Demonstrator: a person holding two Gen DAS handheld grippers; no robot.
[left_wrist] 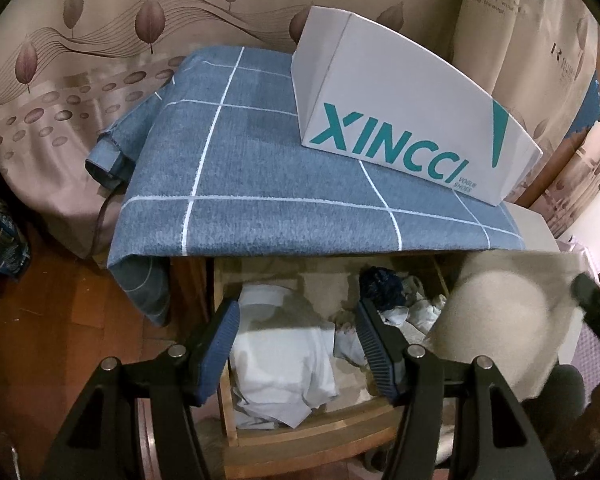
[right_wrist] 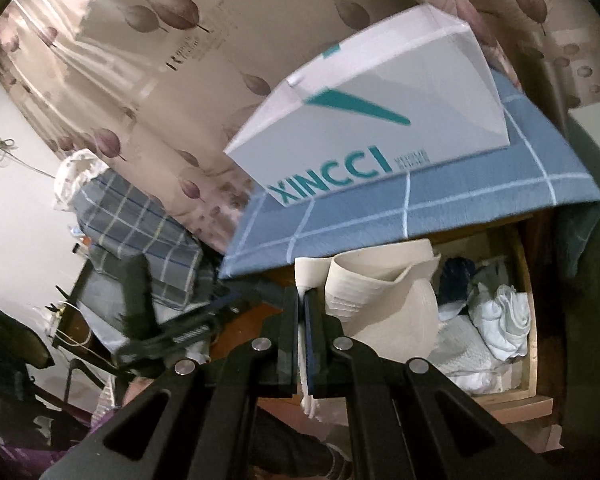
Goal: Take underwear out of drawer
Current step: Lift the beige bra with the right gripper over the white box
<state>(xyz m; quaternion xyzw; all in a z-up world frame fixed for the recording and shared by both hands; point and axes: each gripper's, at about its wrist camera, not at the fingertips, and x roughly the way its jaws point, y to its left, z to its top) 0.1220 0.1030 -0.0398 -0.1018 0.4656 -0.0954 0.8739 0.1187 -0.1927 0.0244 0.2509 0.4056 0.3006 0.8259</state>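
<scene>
Right gripper [right_wrist: 303, 308]: fingers clamped on the edge of cream ribbed underwear [right_wrist: 384, 300], held raised off the right front of the open wooden drawer [right_wrist: 524, 360], out past its front rim. Left gripper [left_wrist: 296, 344]: fingers wide apart, holding nothing, poised over white folded garments [left_wrist: 284, 364] in the drawer's left half, dark and pale bundles behind. Overhead: blue checked cloth [left_wrist: 260, 184] overhangs the drawer's rear; white XINCCI shoe box [left_wrist: 412, 120] on top.
</scene>
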